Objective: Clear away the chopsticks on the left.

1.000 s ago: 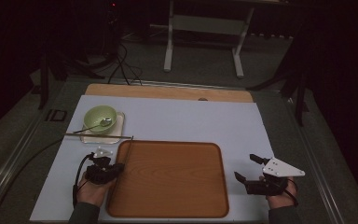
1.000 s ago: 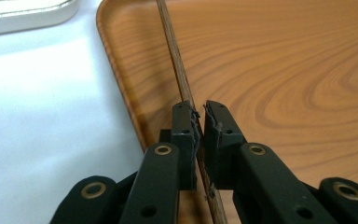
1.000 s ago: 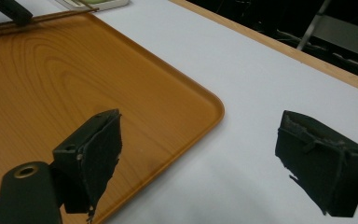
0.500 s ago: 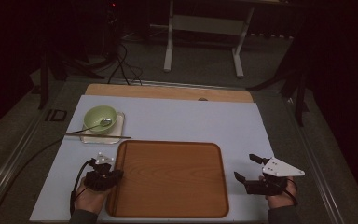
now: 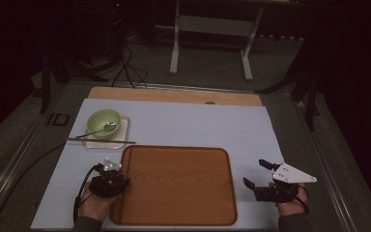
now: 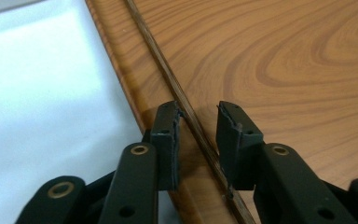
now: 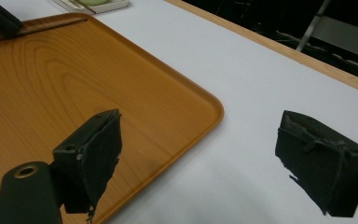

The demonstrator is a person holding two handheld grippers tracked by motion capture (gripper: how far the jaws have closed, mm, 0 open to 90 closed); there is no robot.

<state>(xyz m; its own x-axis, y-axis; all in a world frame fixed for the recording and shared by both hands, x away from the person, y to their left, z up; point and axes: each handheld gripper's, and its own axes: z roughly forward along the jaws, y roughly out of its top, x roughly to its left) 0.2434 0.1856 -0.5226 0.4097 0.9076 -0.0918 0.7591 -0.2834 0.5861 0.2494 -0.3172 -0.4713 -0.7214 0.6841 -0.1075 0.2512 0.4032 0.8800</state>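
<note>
Since a second ago the left gripper [image 5: 110, 180] has drawn back toward the person along the tray [image 5: 174, 183], and now sits over its left rim, jaws a narrow gap apart astride the raised edge, which the left gripper view shows running between them untouched. The right gripper [image 5: 261, 176] rests on the table [image 5: 183, 125] just right of the tray, jaws wide and empty. Both forearms are cut off at the bottom edge.
</note>
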